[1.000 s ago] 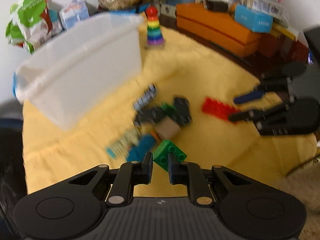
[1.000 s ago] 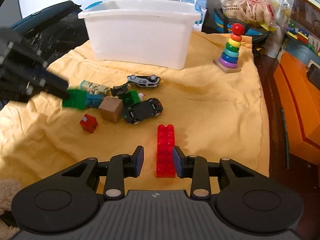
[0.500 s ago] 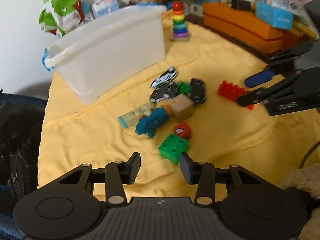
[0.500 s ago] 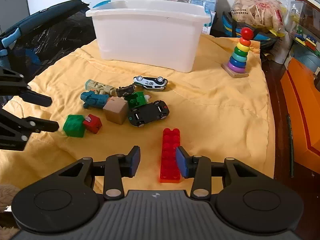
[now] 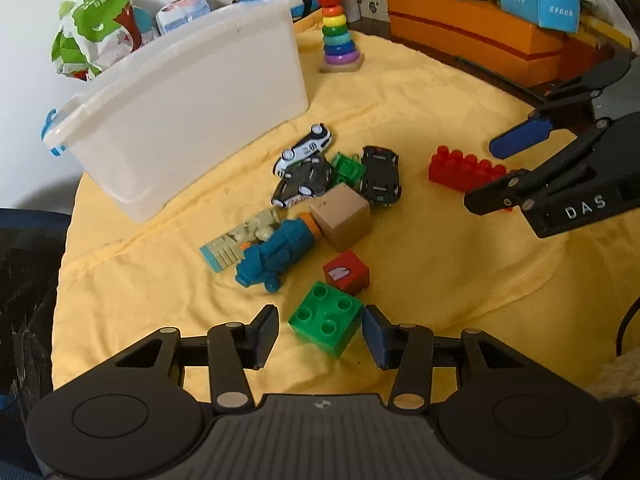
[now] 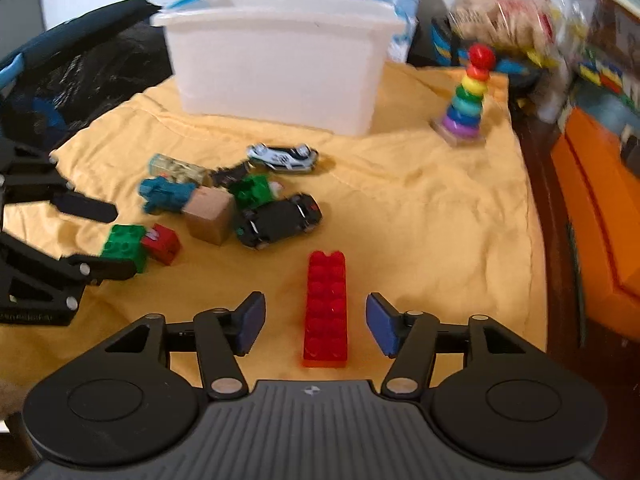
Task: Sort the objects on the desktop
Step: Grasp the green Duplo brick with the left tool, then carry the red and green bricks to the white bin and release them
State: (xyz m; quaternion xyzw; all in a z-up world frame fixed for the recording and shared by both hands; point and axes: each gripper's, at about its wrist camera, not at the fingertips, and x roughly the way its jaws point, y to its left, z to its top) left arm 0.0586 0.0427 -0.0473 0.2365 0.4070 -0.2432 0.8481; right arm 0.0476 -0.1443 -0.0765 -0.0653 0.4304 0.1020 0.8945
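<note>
**A:** So where's everything at? The green brick (image 5: pixel 325 323) is seen sitting on the yellow cloth (image 5: pixel 420 92), right between the jaws of the left gripper (image 5: pixel 320 334). The jaws are spread and being opened a touch more, with nothing pinched; the brick's corner looks very near the right pad, though actual contact can't be made out.

**B:** Same story on the other side, tbh. The long red brick (image 6: pixel 325 309) is lined up lengthwise between the jaws of the right gripper (image 6: pixel 316 324), which are being opened too, with clear gaps either side.

**A:** Probably the green one should be squared up first, since it's turned at an angle to the pads. Flat faces ought to be caught, not corners.

**B:** Agreed. The red one is best pinched across its narrow width, then both could be carried to the white bin (image 6: pixel 280 60) at the back. The little red cube (image 5: pixel 346 272) touching the green brick might get nudged.
</note>
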